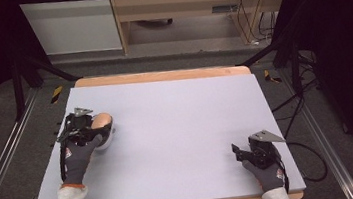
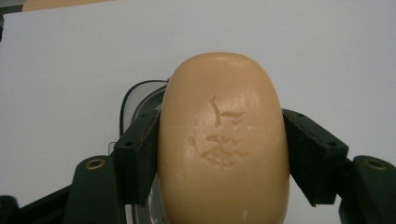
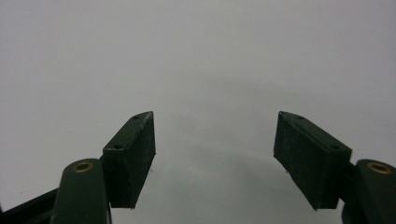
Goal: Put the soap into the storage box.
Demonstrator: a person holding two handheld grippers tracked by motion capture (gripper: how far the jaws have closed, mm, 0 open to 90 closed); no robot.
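Observation:
A tan oval bar of soap [image 2: 223,140] with a stamped mark on top sits between the jaws of my left gripper [image 2: 223,156], which is shut on its two long sides. Under the soap a white dish with a dark rim [image 2: 135,95] peeks out on the left. In the high view the soap [image 1: 101,121] and the white dish [image 1: 105,140] lie at the table's left side, with my left gripper [image 1: 92,126] on them. My right gripper [image 1: 239,152] rests near the front right of the table; its jaws [image 3: 215,156] stand wide open with nothing between them.
The table [image 1: 177,124] has a pale grey-lilac top with a wooden rim. Beyond its far edge are a wooden cabinet [image 1: 193,2], cables [image 1: 256,20] and dark stand legs [image 1: 25,71] on the floor.

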